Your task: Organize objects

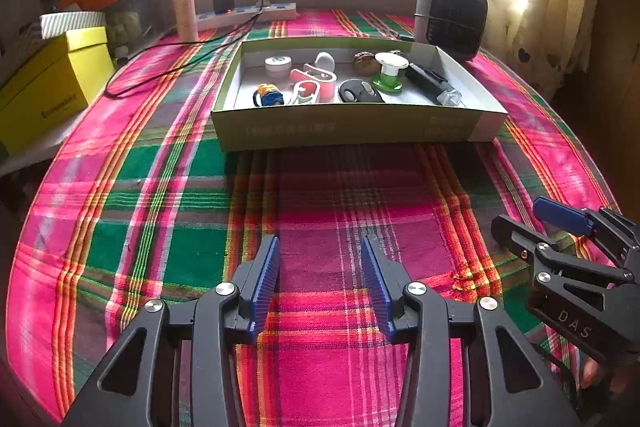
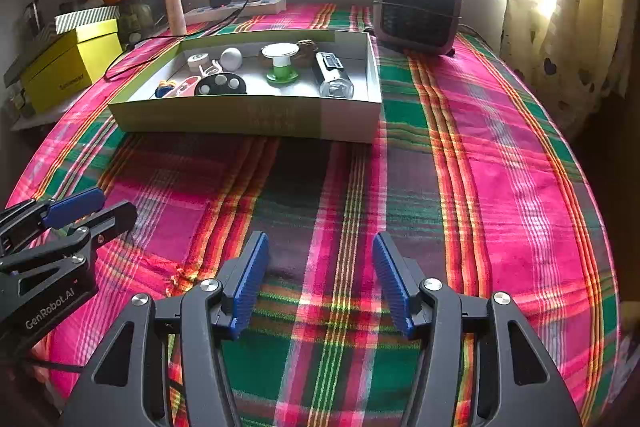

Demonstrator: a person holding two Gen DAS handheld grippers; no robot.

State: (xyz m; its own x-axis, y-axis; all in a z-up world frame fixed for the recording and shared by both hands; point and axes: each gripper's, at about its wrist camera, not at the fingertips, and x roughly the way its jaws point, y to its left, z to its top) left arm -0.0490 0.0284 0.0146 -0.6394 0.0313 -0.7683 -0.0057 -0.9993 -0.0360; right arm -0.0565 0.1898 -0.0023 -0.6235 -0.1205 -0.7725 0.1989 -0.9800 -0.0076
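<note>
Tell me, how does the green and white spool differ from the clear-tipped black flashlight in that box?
The spool stands upright; the flashlight lies on its side. The spool is green and white with a wide round top; the flashlight is long, black, with a clear end. The spool sits mid-box; the flashlight lies nearer the box's right wall. Both rest inside the box.

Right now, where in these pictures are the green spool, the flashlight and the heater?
Green spool (image 2: 282, 65): right wrist view, on its green stem.
Flashlight (image 2: 331, 74): right wrist view, on its body.
Heater (image 1: 454, 17): left wrist view, on its dark front grille.
</note>
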